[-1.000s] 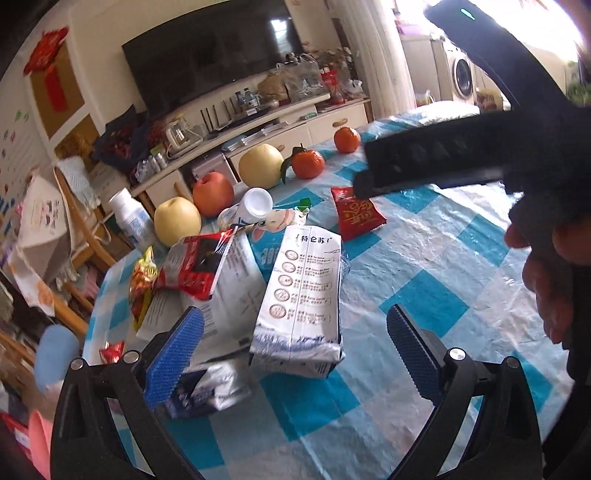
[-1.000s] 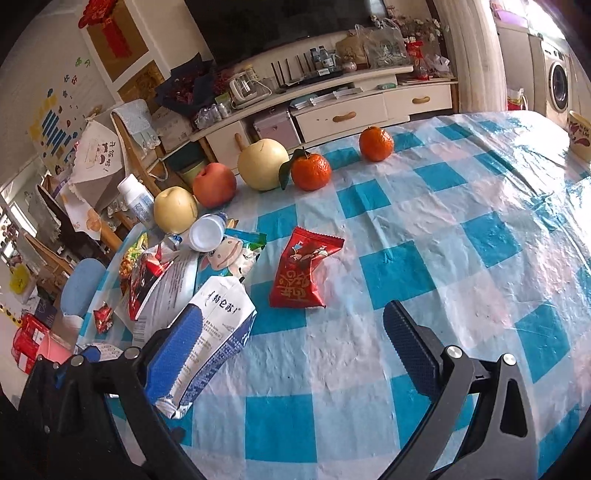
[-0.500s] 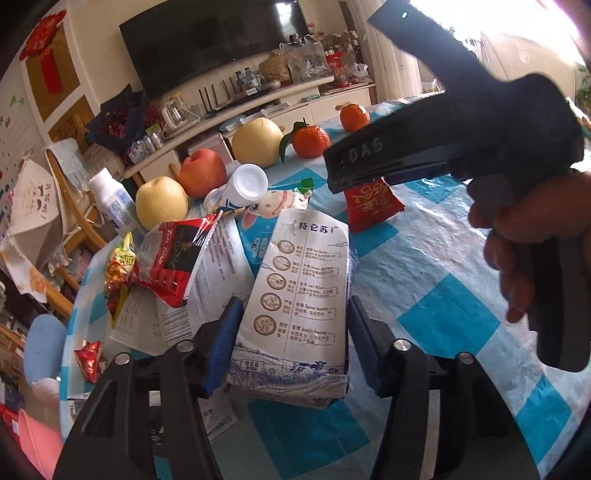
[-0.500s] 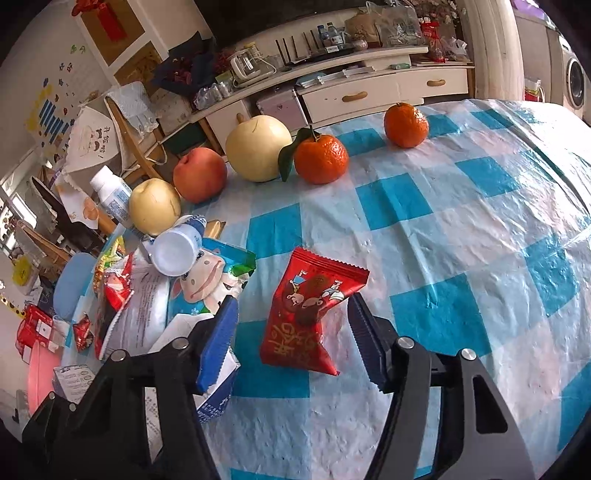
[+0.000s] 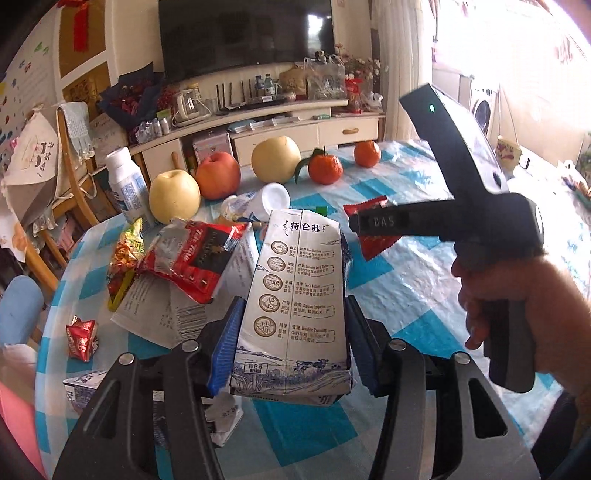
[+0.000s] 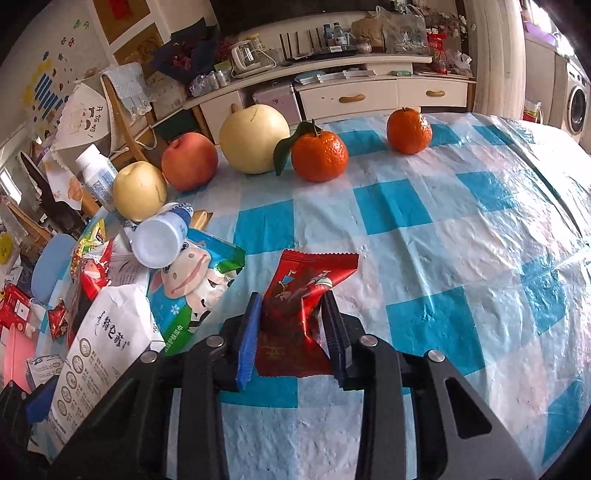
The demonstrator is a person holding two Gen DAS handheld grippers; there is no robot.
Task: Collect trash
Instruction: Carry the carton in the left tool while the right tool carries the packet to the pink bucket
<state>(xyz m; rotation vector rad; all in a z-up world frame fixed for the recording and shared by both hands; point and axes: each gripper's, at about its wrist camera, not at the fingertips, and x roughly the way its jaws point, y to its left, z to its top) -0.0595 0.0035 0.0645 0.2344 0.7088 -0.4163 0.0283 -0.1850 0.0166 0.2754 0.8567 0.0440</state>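
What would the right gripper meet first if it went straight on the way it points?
The red wrapper: it already sits between the closing fingers of the right gripper. Past it the line seems to meet only bare tablecloth, well short of the leafy orange, though depth is unclear.

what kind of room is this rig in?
Most likely a home living room: a large television above a low media cabinet, a washing machine off to the side, and a table with a checked plastic cloth.
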